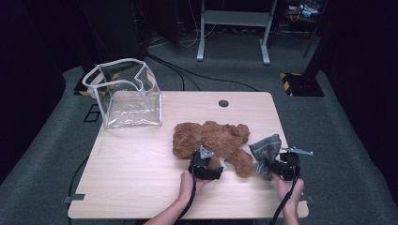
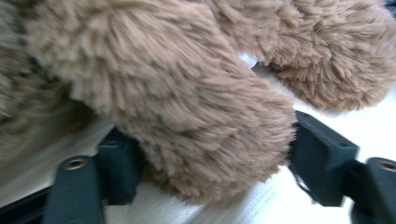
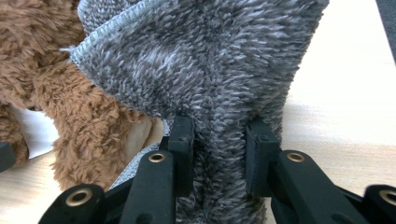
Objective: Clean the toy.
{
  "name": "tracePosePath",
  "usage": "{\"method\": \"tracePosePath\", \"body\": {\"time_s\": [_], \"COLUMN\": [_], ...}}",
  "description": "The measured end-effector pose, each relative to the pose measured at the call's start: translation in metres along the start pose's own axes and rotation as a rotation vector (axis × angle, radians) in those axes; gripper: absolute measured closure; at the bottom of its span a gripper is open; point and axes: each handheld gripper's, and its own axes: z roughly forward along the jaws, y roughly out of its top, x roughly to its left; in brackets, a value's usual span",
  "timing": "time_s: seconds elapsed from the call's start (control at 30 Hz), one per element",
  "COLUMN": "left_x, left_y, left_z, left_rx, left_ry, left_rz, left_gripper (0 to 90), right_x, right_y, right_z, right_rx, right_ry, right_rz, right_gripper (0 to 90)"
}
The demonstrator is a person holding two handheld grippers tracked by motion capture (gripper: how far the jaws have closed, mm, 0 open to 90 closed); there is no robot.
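Two grippers sit at the desk's (image 1: 141,178) near edge. One brown plush bear (image 1: 211,138) lies mid-desk; the left gripper (image 2: 205,163) has a furry limb between its spread fingers (image 2: 322,158), not visibly squeezing it. The right gripper (image 3: 217,154) pinches one grey fleece cloth (image 3: 210,70) just beside the bear. One clear plastic bag (image 1: 126,96) stands at the far left corner.

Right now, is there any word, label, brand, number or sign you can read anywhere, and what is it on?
None can be read.
The white tag on the brown plush bear is mostly hidden; no print can be made out.
The clear bag and grey cloth show no lettering.
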Motion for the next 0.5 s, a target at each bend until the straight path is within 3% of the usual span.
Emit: {"method": "tracePosePath", "body": {"time_s": [0.13, 0.37, 0.5], "left_x": [-0.003, 0.001, 0.002], "left_y": [-0.001, 0.004, 0.014], "left_z": [0.002, -0.006, -0.012], "left_rx": [0.004, -0.049, -0.052], "left_ry": [0.035, 0.034, 0.027], "left_rz": [0.002, 0.013, 0.087], "left_gripper": [45.5, 63.5, 68.5], "right_x": [0.000, -0.003, -0.002], "right_y": [0.001, 0.002, 0.002], "right_z": [0.001, -0.001, -0.001], "right_rx": [0.001, 0.000, 0.004], "right_ry": [0.001, -0.008, -0.010], "right_rz": [-0.003, -0.006, 0.001], "right_gripper": [68.7, 68.4, 68.2]}}
